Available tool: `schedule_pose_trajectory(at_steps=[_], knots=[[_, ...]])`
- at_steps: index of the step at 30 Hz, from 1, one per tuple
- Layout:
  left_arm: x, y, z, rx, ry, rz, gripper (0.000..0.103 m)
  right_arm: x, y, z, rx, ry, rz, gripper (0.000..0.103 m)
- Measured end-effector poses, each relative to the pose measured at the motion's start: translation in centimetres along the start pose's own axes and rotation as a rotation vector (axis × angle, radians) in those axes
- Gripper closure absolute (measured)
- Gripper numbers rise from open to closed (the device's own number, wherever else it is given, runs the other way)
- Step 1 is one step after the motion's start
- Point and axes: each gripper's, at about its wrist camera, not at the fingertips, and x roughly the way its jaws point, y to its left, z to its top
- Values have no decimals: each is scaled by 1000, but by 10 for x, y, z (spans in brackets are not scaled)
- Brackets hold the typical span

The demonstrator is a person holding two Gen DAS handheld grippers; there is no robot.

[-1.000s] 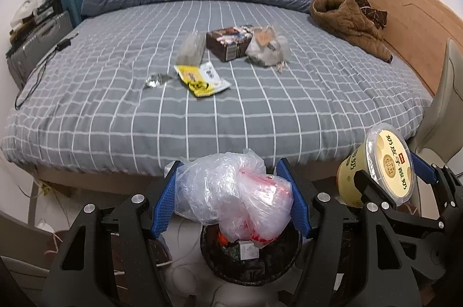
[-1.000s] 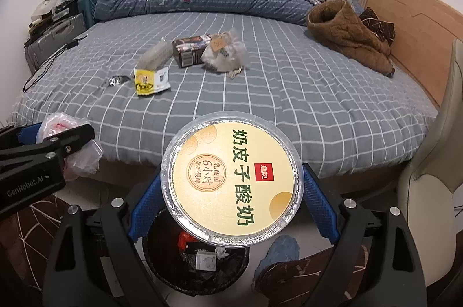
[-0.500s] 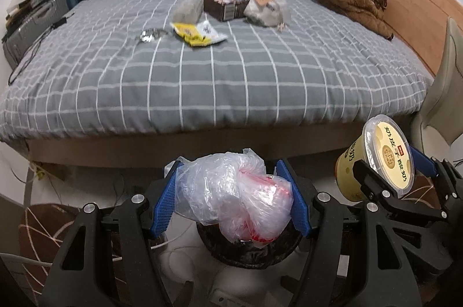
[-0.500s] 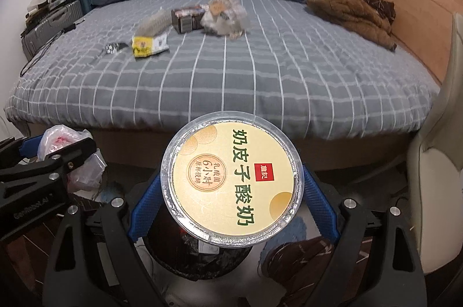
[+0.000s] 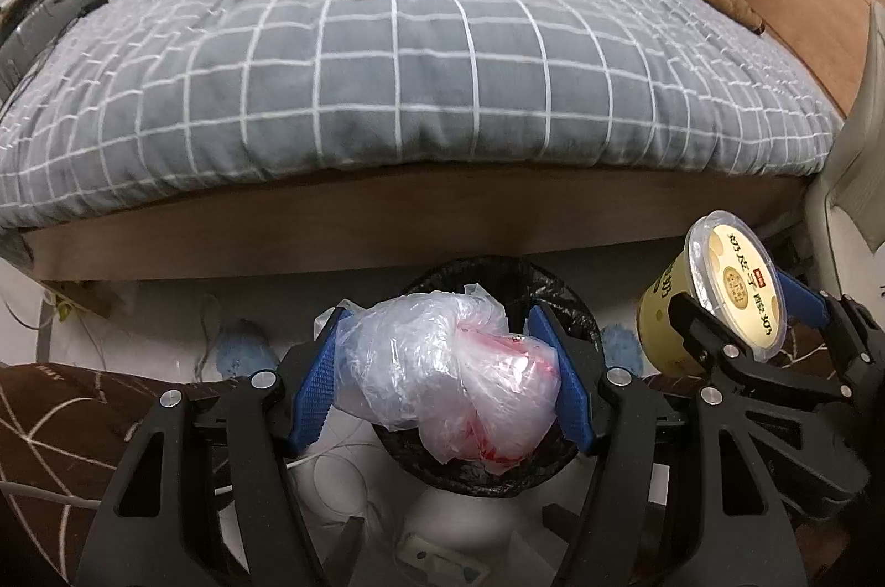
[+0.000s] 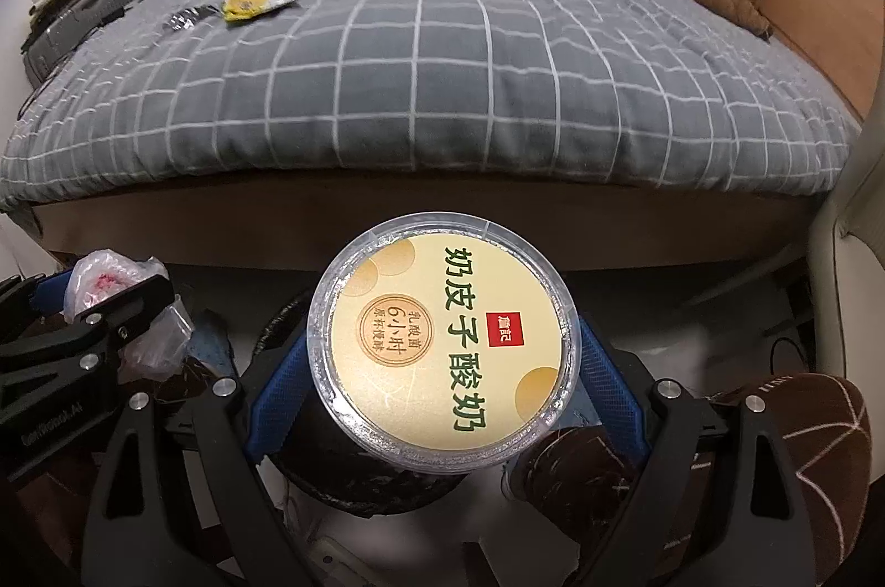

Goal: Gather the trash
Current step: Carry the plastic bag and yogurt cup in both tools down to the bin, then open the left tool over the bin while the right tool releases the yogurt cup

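Yogurt cup (image 6: 442,354) between right gripper (image 6: 442,377) fingers, lid facing camera.

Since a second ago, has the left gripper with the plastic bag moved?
Yes. The left gripper, shut on the plastic bag, has dropped toward the black bin; the bed edge now sits higher in its view.

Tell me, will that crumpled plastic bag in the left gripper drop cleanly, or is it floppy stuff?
Probably floppy: the crumpled plastic bag bulges and sags below the left gripper. It looks thin and see-through, so likely light. Released over the trash bin, it may drift or cling rather than fall straight.
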Motion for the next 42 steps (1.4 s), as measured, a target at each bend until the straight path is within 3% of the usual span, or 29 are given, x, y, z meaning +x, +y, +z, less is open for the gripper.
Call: schedule_pose_trajectory(at_steps=[15, 22, 29, 42], knots=[[56, -44, 5, 82, 101, -60, 38, 18, -37, -13, 47, 46, -68, 18], [67, -53, 2, 107, 116, -35, 33, 24, -43, -14, 71, 63, -71, 18], [65, -25, -1, 82, 94, 28, 10, 32, -31, -10, 53, 71, -52, 18], [50, 47, -2, -27, 65, 125, 6, 51, 28, 6, -30, 97, 16, 18]])
